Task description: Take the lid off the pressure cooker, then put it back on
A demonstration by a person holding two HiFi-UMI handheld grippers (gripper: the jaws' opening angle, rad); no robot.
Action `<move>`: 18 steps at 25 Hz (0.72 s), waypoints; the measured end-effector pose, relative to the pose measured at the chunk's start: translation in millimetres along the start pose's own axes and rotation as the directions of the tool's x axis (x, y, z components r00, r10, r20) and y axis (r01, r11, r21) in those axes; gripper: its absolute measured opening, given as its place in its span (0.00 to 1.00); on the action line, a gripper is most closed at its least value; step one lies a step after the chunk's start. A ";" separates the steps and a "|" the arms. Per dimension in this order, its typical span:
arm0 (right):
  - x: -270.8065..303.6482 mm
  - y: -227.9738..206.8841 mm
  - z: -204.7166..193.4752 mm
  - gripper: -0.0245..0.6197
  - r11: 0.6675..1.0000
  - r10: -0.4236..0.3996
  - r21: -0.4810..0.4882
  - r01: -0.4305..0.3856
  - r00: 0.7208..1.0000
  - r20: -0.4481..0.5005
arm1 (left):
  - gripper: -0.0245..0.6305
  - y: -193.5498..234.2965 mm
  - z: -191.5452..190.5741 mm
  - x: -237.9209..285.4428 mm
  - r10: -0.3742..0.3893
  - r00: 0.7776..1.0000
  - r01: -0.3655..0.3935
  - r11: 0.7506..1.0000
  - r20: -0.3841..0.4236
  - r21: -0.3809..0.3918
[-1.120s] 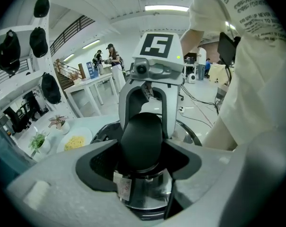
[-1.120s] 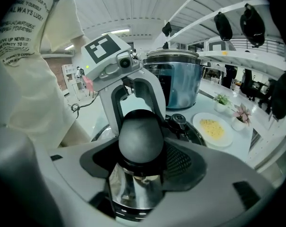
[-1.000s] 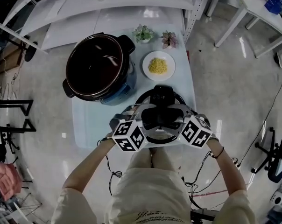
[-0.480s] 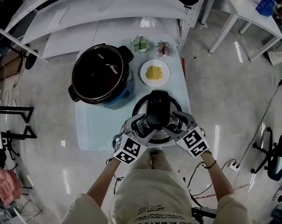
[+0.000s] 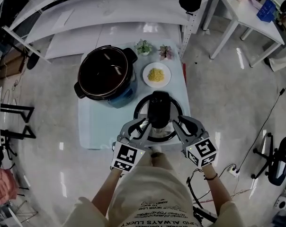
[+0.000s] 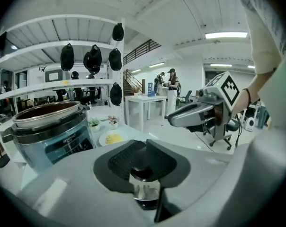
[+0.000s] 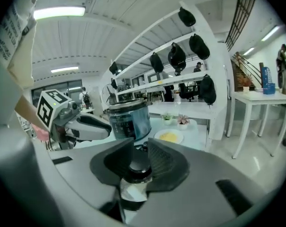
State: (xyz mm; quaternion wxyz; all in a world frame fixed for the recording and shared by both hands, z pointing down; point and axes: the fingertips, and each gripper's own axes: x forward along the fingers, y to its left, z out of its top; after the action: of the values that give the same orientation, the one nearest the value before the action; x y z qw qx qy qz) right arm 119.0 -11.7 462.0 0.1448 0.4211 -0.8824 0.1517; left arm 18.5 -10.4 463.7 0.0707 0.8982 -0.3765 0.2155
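The open pressure cooker pot [image 5: 105,72] stands at the back left of the pale blue table [image 5: 95,126]. Its round lid [image 5: 158,109], with a black handle, is at the table's front right. My left gripper [image 5: 144,123] has just been closing and now pinches the lid's near-left rim. My right gripper [image 5: 174,123] has closed the same way on the near-right rim. In the left gripper view the pads [image 6: 121,157] clamp the black and steel rim [image 6: 144,186]. The right gripper view shows the rim [image 7: 133,181] between its pads [image 7: 164,162]. Whether the lid is off the table I cannot tell.
A white plate of yellow food [image 5: 156,74] lies behind the lid, right of the pot. Two small potted plants [image 5: 144,46] [image 5: 165,51] stand at the table's far edge. White shelving [image 5: 110,6] runs behind, and a white table [image 5: 247,18] stands at the far right.
Both grippers drew back from over the lid to its near sides and rolled. Their jaws went from wide apart to closed on the rim. The lid's black handle now shows uncovered.
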 end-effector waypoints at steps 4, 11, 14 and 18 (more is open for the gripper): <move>-14.5 2.4 21.5 0.13 1.000 -0.024 0.008 0.023 0.997 0.071 | 0.13 4.2 11.7 -13.5 0.040 0.999 -0.040 0.999 0.037 -0.011; -42.0 4.8 49.5 0.06 0.995 -0.095 0.030 0.091 0.978 0.184 | 0.09 18.7 30.5 -43.9 0.099 0.990 -0.094 0.994 0.100 -0.054; -50.8 8.9 61.2 0.05 0.994 -0.109 0.028 0.105 0.968 0.224 | 0.08 26.1 41.9 -57.1 0.109 0.984 -0.100 0.992 0.143 -0.071; -60.9 11.1 74.3 0.05 0.989 -0.150 0.034 0.147 0.954 0.259 | 0.07 35.0 55.1 -72.7 0.116 0.976 -0.105 0.992 0.185 -0.068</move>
State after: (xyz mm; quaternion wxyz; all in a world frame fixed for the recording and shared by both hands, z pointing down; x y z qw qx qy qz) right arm 137.5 8.6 369.3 0.0352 0.5036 -0.8585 0.0901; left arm -33.1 -4.1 381.0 0.0485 0.8898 -0.4371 0.1222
